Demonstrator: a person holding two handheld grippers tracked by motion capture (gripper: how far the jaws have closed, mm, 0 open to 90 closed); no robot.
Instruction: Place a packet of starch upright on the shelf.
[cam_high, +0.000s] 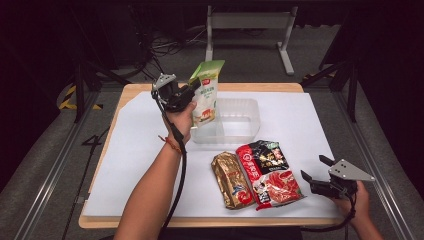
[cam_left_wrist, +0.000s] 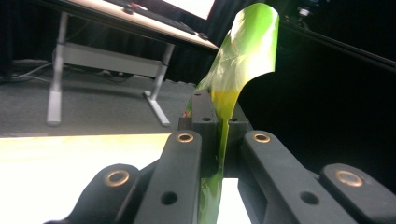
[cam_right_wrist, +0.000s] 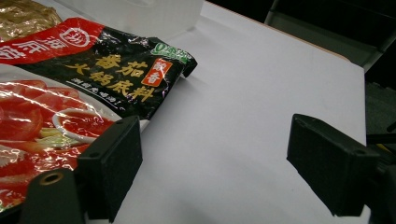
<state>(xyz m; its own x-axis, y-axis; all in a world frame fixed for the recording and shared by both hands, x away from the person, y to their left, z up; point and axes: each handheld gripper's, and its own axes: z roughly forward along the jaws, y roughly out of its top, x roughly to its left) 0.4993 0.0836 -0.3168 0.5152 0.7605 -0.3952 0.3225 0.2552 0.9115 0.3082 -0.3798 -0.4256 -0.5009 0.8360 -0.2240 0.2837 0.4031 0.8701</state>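
My left jaws are squeezing the green pouch (cam_high: 206, 95) by its edge so it is hanging straight over the clear tub (cam_high: 239, 121), while my right gripper (cam_high: 316, 172) is waiting open beside the red packet (cam_high: 270, 175).

Green-and-white pouch (cam_high: 206, 92), upright, pinched at its edge, above the clear tray's (cam_high: 250, 131) left end.

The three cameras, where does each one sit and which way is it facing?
High view: above the person's side, looking forward and down on the table; both forearms show, the left gripper holding a green pouch over a clear tray.
Left gripper view: along its jaws, shut on the pouch.
Right gripper view: along the open right gripper, low over the table.
Shared: the red sauce packet also shows from above.
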